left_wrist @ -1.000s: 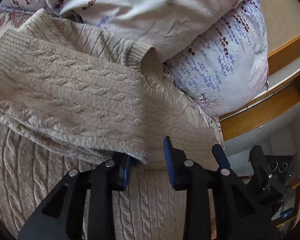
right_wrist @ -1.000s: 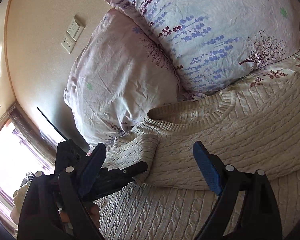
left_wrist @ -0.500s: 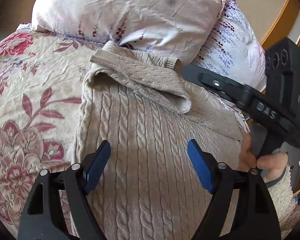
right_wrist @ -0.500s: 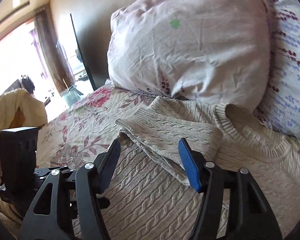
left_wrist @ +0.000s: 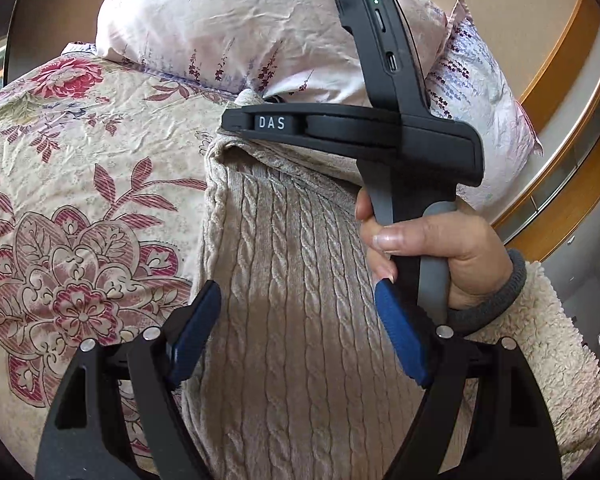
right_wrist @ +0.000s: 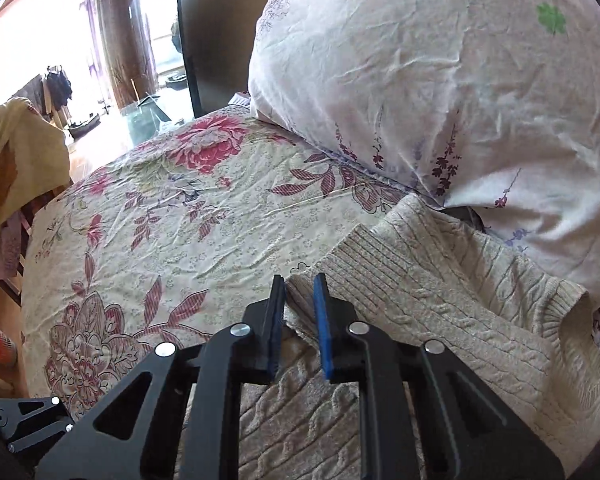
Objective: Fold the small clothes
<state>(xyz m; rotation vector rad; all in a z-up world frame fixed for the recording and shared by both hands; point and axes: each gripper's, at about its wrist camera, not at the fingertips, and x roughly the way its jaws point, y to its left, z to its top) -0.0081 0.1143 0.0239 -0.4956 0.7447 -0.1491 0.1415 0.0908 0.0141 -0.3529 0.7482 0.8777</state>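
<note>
Bed [right_wrist: 172,224] with floral cover, two pale floral pillows [right_wrist: 440,80] at its head, bright window and curtain beyond. Cream cable-knit sweater [left_wrist: 300,300] lies flat on bed, long axis running toward pillows, neckline at pillow end, sleeve [right_wrist: 400,280] folded across chest. Right hand-held gripper [right_wrist: 300,320] just closing, pinching sleeve cuff. Left hand-held gripper [left_wrist: 296,332] spread over sweater body, nothing gripped.

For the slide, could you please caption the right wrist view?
Right hand-held gripper pinching the sweater's folded sleeve cuff on the floral bedspread.
</note>
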